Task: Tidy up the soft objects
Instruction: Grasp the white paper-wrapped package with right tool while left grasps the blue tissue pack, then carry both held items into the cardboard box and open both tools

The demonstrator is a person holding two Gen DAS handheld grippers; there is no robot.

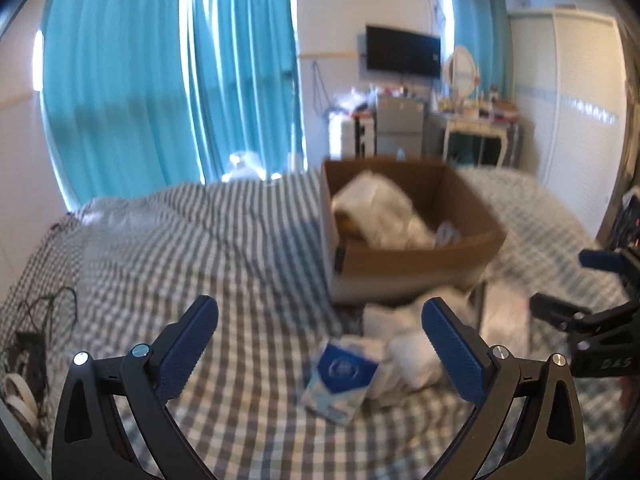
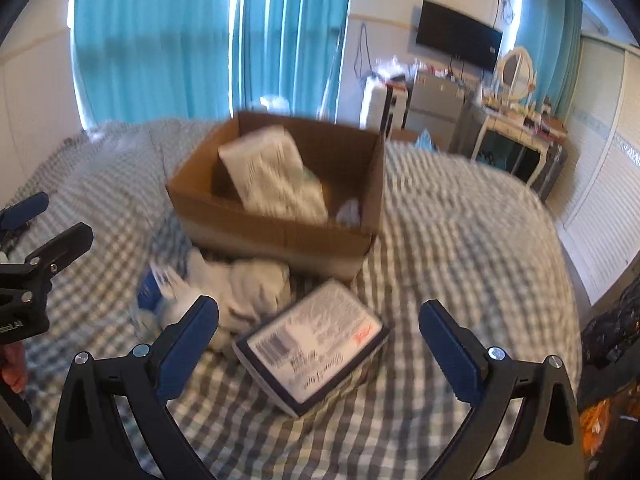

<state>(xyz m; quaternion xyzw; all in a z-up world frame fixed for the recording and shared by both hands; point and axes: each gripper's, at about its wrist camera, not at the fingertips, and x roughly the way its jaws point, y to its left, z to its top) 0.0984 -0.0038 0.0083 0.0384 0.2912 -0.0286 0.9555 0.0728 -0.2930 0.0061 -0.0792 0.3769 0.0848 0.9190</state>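
Observation:
A brown cardboard box stands on the checked bed and holds a large white soft pack. In front of the box lie a blue-and-white tissue pack, crumpled white soft items and a flat pack with a printed label. My left gripper is open above the tissue pack, nothing between its fingers. My right gripper is open, hovering over the labelled pack without touching it. Each gripper shows at the edge of the other's view.
The checked bedspread spreads wide on both sides of the box. Black cables and a charger lie at the bed's left edge. Beyond the bed are teal curtains, a wall TV, a dresser with a mirror and a white wardrobe.

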